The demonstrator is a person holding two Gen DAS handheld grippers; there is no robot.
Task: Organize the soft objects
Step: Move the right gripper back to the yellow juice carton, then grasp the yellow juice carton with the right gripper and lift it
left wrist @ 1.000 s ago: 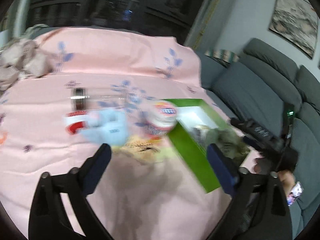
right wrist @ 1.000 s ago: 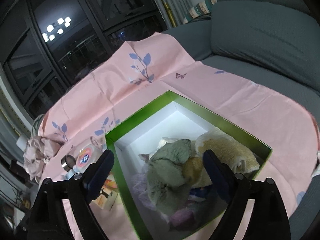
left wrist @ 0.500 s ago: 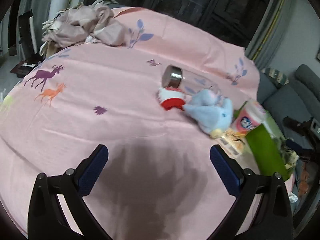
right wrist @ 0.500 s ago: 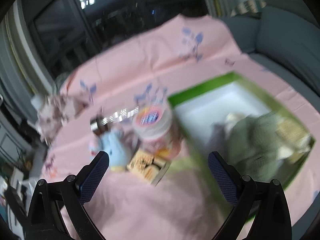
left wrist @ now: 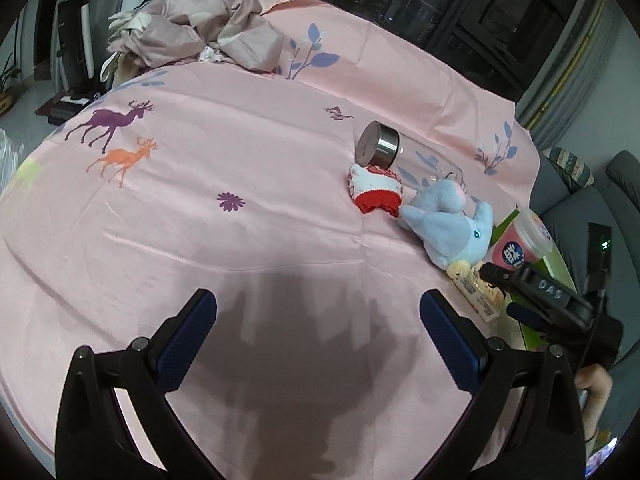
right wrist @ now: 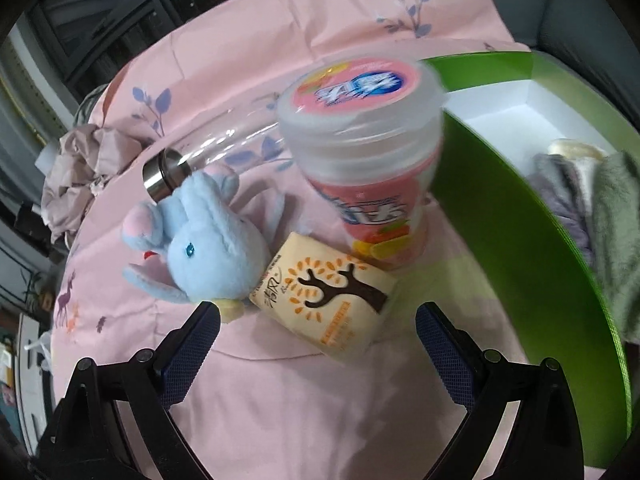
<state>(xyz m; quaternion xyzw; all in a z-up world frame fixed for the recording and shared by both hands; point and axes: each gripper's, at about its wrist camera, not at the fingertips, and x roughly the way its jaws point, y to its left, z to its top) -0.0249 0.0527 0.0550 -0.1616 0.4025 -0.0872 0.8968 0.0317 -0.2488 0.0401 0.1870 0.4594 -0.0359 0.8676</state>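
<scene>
Nearing blue plush [right wrist: 208, 248] (right gripper [right wrist: 318, 330] empty).

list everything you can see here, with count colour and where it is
plush toy: 1, pale blue with pink ears, on the cloth beside the tissue pack
tissue pack: 1, cream with a brown tree, before the jar
jar: 1, pink, upright by the box
bottle: 1, clear with a steel cap, lying down
knit item: 1, red and white, against the bottle
box: 1, green, holding soft things
crumpled fabric: 1 heap, beige, far edge
cloth: 1, pink, printed
left gripper: open, empty
right gripper: open, empty
</scene>
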